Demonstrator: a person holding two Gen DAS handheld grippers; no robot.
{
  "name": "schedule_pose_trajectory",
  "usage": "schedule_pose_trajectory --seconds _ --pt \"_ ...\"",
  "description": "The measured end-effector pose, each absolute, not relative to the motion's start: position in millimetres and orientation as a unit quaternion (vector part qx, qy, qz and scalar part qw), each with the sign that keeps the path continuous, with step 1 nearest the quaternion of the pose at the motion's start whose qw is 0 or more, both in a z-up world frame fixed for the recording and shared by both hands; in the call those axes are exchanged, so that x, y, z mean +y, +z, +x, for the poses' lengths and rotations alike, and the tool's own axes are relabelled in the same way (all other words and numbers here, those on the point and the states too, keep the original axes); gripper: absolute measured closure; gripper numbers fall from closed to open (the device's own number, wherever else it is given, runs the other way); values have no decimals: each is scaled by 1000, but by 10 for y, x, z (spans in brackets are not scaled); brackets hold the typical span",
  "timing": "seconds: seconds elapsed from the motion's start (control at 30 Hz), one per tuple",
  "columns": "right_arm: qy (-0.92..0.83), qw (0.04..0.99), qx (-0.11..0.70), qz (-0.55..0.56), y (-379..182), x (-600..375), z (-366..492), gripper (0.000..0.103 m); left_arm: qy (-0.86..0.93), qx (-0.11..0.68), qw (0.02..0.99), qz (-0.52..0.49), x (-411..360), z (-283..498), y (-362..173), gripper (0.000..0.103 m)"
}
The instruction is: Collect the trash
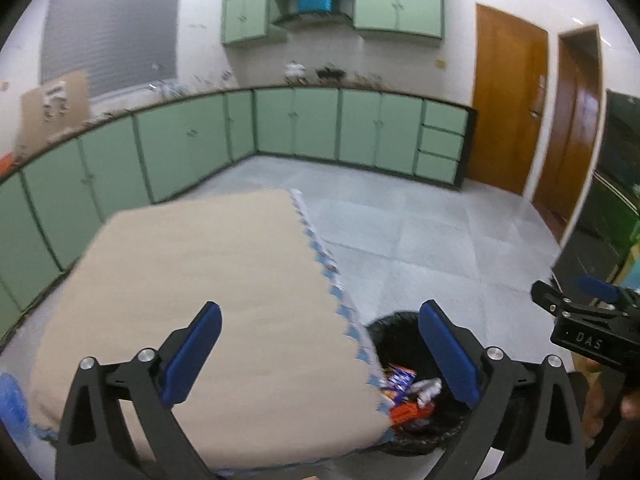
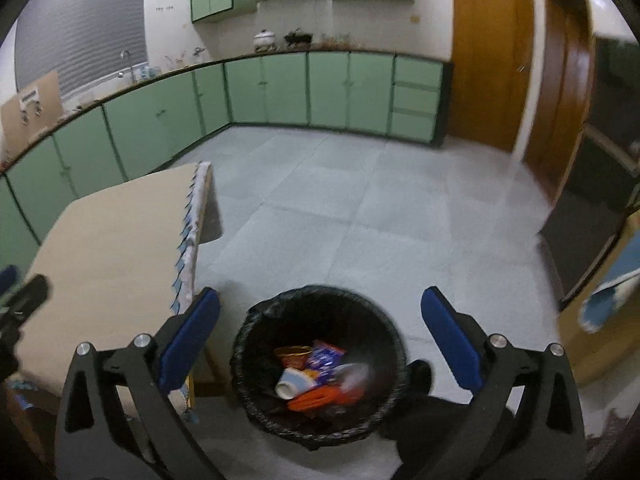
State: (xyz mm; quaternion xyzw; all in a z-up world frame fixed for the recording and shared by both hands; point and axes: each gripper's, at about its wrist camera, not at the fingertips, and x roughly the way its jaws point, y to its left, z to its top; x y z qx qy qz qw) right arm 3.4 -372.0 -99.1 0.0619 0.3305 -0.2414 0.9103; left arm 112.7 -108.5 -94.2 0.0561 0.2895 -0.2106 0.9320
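Both your grippers are spread wide and carry nothing. Left gripper [image 1: 320, 350]: blue pads apart, only tabletop and bin rim between them. Right gripper [image 2: 320, 338]: pads apart, bin straight below the gap.

Bin [image 2: 256, 376] stands on the floor just beside the table [image 2: 108, 240], off its right edge. Likely reason: trash cleared from the top only has to travel a short way over the edge. Black liner folded over the rim, so the mouth stays open for drops from above.

Trash [image 2: 316, 376] lies in the bin's bottom: a white cup on its side at about 8 o'clock of the heap, an orange piece at 6, a blue-and-red wrapper at 12, a brown-gold wrapper at 10. Something pale at 3 o'clock is blurred; you can't tell what.

Relative to your right jaws: heap sits below and between the pads, well apart from both. Relative to your left jaws: the same heap peeks out at 4 o'clock, past the table's corner, nearer the right pad.

The part of the tabletop that shows carries no trash. Judgement: collecting looks near done or done, unless items lie out of view.
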Motion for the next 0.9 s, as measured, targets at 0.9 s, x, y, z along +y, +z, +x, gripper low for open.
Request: schedule_pose_trajectory --seconds 0.9 --pt "-221 950 214 47 152 -2746 -894 5 -55 198 979 10 114 -128 252 6"
